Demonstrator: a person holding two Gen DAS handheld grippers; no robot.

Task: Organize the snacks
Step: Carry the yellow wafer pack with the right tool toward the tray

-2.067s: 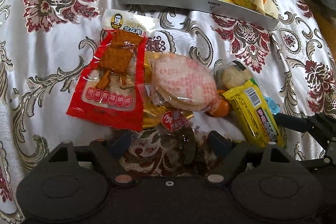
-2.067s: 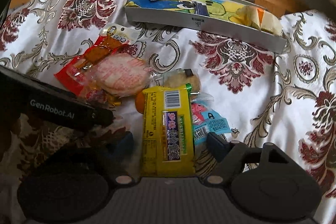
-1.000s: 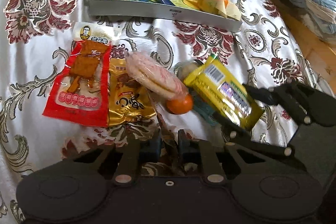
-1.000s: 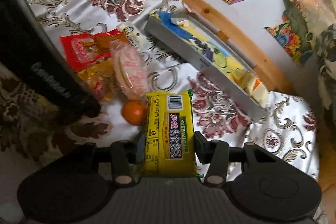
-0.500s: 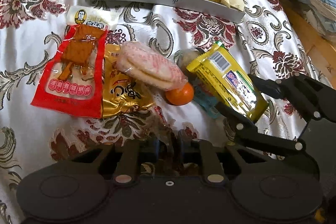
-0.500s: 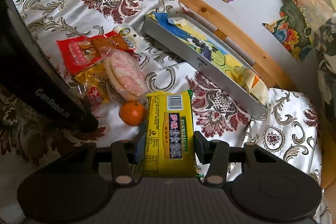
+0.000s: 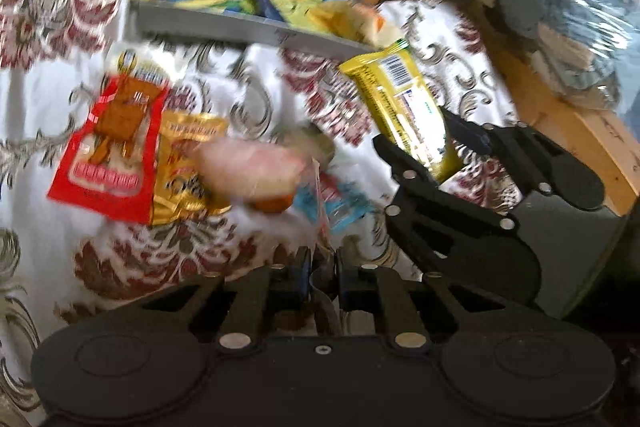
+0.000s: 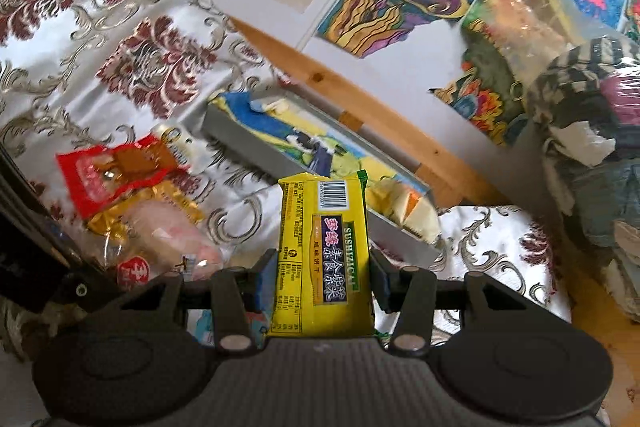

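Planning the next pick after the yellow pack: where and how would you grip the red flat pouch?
Take the red flat pouch by its near short edge, coming in low along the bedspread from the gripper side. It lies flat, so only a seam edge offers a pinch. Its right long edge abuts the gold packet, so that side looks blocked; the left edge is free too.

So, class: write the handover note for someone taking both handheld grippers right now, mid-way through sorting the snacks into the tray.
Right gripper: shut on the yellow barcode snack pack, lifted off the cloth, short of the grey rectangular tray.
Left gripper: shut on the clear wrapper edge of the round pink rice cracker pack; view blurred.
Lying on the floral cloth: red tofu-snack pouch, gold foil pouch, small orange fruit, light blue packet.
Done: some yellow packets in the tray.
Left: everything else.
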